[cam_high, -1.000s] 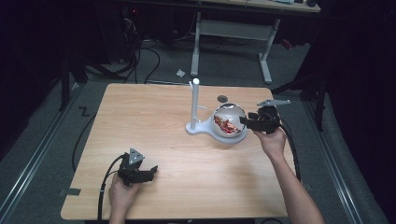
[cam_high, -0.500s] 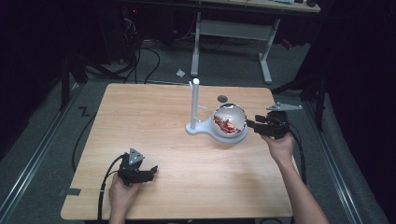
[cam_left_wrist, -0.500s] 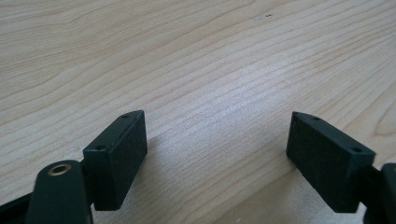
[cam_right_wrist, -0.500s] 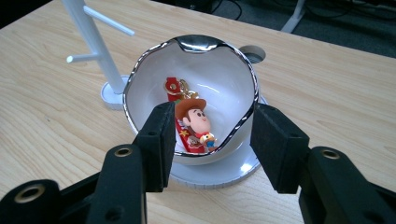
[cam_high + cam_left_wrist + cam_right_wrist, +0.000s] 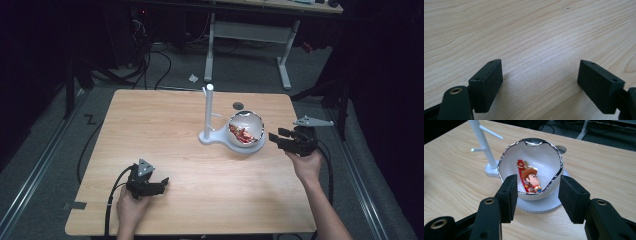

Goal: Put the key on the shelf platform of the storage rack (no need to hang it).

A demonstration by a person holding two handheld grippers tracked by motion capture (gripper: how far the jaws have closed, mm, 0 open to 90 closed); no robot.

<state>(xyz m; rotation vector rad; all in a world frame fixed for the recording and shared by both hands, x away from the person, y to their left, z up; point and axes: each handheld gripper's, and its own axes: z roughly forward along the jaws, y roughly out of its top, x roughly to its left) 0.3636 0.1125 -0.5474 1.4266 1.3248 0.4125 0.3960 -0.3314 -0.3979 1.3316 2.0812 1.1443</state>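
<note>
The right gripper [image 5: 278, 138] hangs just off the right side of the white bowl [image 5: 246, 131], its jaws pointing at the bowl from the table's right edge. Seen from the high view, there is a sliver of table between jaw tips and bowl, so it touches nothing. Its jaws have just been easing apart, and nothing sits between them. The bowl rests on the round foot of a white stand [image 5: 208, 112] with a slim upright post, a little right of the middle of the wooden table [image 5: 165, 130]. Something red lies inside the bowl. Down at the near left corner the left gripper [image 5: 159, 184] sits low over the tabletop, well apart from the bowl, held in the person's left hand [image 5: 131, 207].

In the left gripper view, the two black jaws stand wide apart over bare wood grain [image 5: 531, 32], released, with nothing between the pads and nothing touching them.

In the right gripper view, the right gripper [image 5: 537, 195] frames the near rim of the bowl [image 5: 531, 157], one jaw on either side, but the pads stand short of the rim and press on nothing. The gap is moderate, roughly matching the width of the bowl's front. Inside the bowl lies a keychain [image 5: 529, 178]: a small cowboy figure with a brown hat on a red strap, resting along the bottom and up the near wall. The bowl has a silvery wavy rim and stands on the stand's base [image 5: 541, 206], with the post [image 5: 482, 142] just to its left.
</note>
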